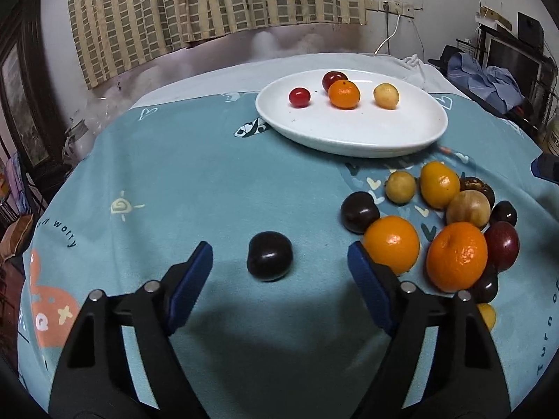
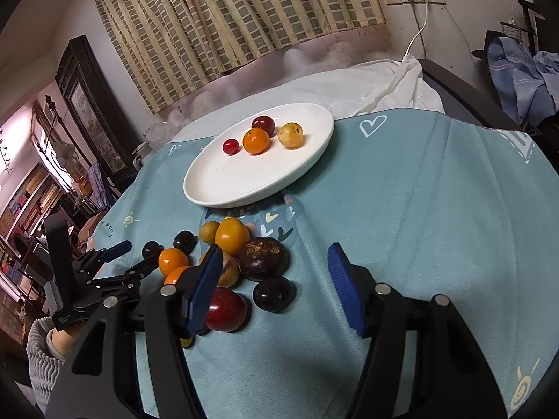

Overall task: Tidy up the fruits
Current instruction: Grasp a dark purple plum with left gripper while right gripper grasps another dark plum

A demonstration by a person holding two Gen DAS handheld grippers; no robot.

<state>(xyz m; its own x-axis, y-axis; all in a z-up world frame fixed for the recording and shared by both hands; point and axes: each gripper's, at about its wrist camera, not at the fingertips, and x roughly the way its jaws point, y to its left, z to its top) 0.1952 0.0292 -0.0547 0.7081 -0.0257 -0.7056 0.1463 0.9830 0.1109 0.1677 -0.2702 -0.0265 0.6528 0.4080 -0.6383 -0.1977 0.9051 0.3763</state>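
Note:
A white oval plate (image 1: 401, 136) (image 2: 216, 188) holds a small red fruit (image 1: 299, 97), a dark red plum (image 1: 332, 77), an orange (image 1: 344, 94) and a yellow fruit (image 1: 385, 96). My left gripper (image 1: 279, 262) (image 2: 134, 255) is open around a lone dark plum (image 1: 269, 256) (image 2: 151, 248) lying on the cloth. A pile of oranges (image 1: 457, 256), plums and yellow fruits (image 1: 400, 186) lies to its right. My right gripper (image 2: 276, 272) is open and empty above a dark plum (image 2: 273, 293) and a red plum (image 2: 226, 309).
A teal printed cloth (image 1: 195, 174) (image 2: 419, 209) covers the table. White fabric (image 2: 384, 83) lies at the far edge, under a patterned curtain (image 1: 209, 3). Clothes and furniture (image 1: 489, 80) stand at the right.

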